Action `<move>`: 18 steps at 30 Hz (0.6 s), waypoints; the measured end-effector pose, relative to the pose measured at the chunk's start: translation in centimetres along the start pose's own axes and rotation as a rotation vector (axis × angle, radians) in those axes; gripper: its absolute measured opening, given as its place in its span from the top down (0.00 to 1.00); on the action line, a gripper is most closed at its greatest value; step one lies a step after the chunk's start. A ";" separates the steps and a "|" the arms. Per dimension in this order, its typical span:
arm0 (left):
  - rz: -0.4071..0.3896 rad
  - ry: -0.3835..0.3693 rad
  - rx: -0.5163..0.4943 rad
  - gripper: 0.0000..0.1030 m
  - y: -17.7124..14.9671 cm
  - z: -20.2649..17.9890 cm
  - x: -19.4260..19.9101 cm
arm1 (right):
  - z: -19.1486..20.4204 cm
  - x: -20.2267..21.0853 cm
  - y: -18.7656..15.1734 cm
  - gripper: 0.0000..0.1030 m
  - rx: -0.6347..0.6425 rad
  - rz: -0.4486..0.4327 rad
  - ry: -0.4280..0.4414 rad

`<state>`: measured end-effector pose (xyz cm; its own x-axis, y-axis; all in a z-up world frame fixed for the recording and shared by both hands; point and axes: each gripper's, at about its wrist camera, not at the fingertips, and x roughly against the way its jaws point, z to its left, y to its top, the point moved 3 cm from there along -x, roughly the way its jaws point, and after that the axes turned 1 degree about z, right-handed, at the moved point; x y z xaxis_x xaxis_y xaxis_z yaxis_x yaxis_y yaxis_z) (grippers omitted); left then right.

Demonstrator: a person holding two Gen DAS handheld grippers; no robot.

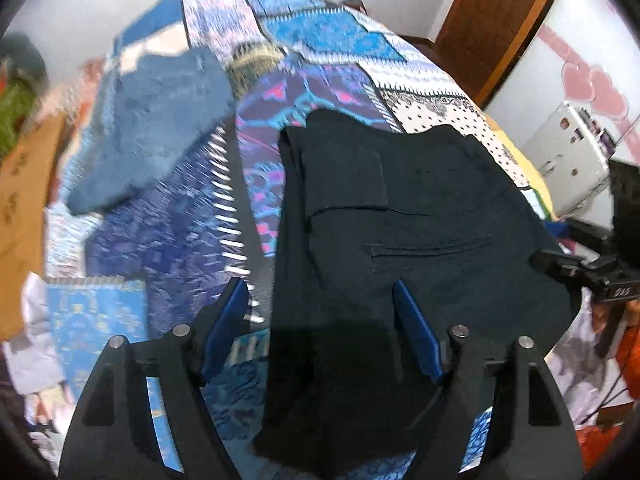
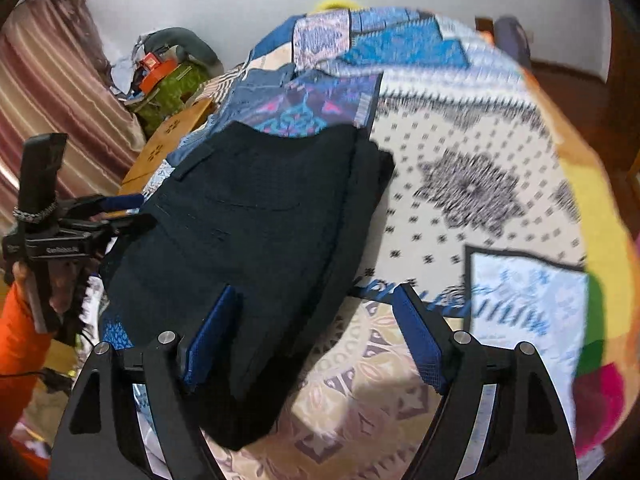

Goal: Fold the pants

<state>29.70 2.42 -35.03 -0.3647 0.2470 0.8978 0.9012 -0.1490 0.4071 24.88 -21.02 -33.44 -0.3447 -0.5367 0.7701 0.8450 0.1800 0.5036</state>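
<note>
Black pants (image 1: 384,248) lie folded into a thick stack on a patchwork bed cover (image 1: 280,92); a back pocket faces up. My left gripper (image 1: 320,292) is open and empty, hovering above the stack's near left edge. In the right wrist view the pants (image 2: 248,216) lie left of centre. My right gripper (image 2: 316,296) is open and empty above the stack's near right edge. The left gripper also shows in the right wrist view (image 2: 124,212) at the pants' left side, and the right gripper shows in the left wrist view (image 1: 560,268) at their right side.
A folded blue garment (image 1: 156,128) lies on the cover at the far left. A cardboard box (image 2: 168,152) and a green bag (image 2: 172,88) stand left of the bed. A white appliance (image 1: 572,152) and a wooden door (image 1: 500,12) are at the right.
</note>
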 end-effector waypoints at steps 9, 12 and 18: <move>0.080 -0.131 0.055 0.16 2.1 0.9 -2.7 | -0.4 -2.0 1.4 0.19 -0.026 0.042 0.085; 0.098 -0.168 0.049 0.15 3.1 0.9 -3.4 | -0.4 -2.7 2.1 0.19 -0.027 0.059 0.111; 0.117 -0.217 0.056 0.20 4.8 0.5 -4.6 | -0.8 -4.4 3.7 0.21 -0.057 0.096 0.176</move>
<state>35.80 1.03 -37.26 -0.2038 0.4320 0.8785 0.9481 -0.1367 0.2872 29.85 -18.65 -35.22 -0.1891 -0.6562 0.7305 0.8938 0.1930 0.4048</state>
